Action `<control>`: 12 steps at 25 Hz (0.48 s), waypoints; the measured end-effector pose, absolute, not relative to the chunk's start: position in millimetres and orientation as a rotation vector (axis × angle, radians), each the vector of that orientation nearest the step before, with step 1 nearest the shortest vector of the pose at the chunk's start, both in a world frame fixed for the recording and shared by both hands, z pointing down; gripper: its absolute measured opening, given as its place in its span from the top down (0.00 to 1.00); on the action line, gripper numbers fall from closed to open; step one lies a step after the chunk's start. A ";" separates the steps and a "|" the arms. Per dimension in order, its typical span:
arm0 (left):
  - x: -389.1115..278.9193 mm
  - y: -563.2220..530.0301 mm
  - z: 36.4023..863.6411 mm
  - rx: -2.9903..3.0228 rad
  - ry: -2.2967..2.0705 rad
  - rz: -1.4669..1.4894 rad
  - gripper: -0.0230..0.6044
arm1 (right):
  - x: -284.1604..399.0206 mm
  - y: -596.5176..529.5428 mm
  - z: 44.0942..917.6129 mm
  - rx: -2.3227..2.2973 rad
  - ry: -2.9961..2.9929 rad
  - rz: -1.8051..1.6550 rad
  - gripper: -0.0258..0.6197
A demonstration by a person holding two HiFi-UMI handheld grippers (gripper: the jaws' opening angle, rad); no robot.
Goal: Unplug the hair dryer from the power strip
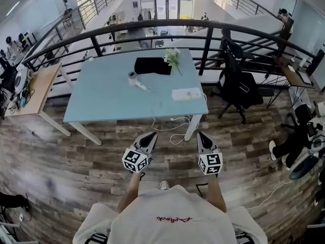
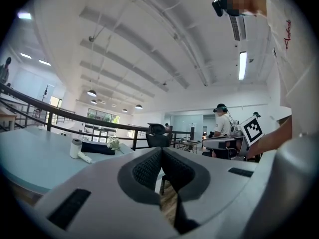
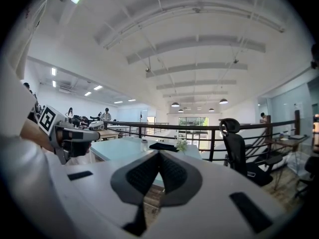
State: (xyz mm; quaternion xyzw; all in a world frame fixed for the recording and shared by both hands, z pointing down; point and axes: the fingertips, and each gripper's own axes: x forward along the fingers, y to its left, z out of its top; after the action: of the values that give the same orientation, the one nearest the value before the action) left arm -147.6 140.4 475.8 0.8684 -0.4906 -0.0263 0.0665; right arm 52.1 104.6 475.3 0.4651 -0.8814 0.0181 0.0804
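Note:
A white hair dryer [image 1: 135, 80] lies on the light blue table [image 1: 101, 98], and its cord runs toward the white power strip [image 1: 187, 94] near the table's right front corner. A white cable [image 1: 172, 122] hangs from there to the floor. My left gripper [image 1: 152, 135] and right gripper [image 1: 201, 135] are held side by side over the wooden floor, short of the table's front edge. Both are shut, with nothing between the jaws. In the left gripper view the hair dryer [image 2: 78, 150] shows far off past the gripper [image 2: 161, 150]. In the right gripper view the gripper [image 3: 159, 153] points at the table [image 3: 117, 149].
A black cloth [image 1: 152, 65] and a small bunch of flowers [image 1: 173, 58] lie at the table's far side. A black railing [image 1: 213, 32] runs behind it. A black office chair [image 1: 238, 83] stands to the right. A wooden desk [image 1: 33, 93] stands at the left.

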 end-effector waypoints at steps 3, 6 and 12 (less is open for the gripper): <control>-157.2 122.8 477.3 2.632 -1.461 -0.089 0.94 | 42.3 89.0 476.9 1.409 -2.625 0.051 0.93; -166.6 109.8 481.4 2.633 -1.445 -0.093 0.94 | 31.5 79.8 479.8 1.412 -2.615 0.051 0.93; -163.9 90.6 488.7 2.652 -1.390 -0.086 0.94 | 29.5 68.3 491.0 1.434 -2.586 0.072 0.93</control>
State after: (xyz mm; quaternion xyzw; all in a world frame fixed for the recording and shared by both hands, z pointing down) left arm -163.9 90.6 488.7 0.8830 -0.4627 -0.0285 0.0731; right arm 29.5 68.3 491.0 0.4827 -0.8706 0.0241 0.0917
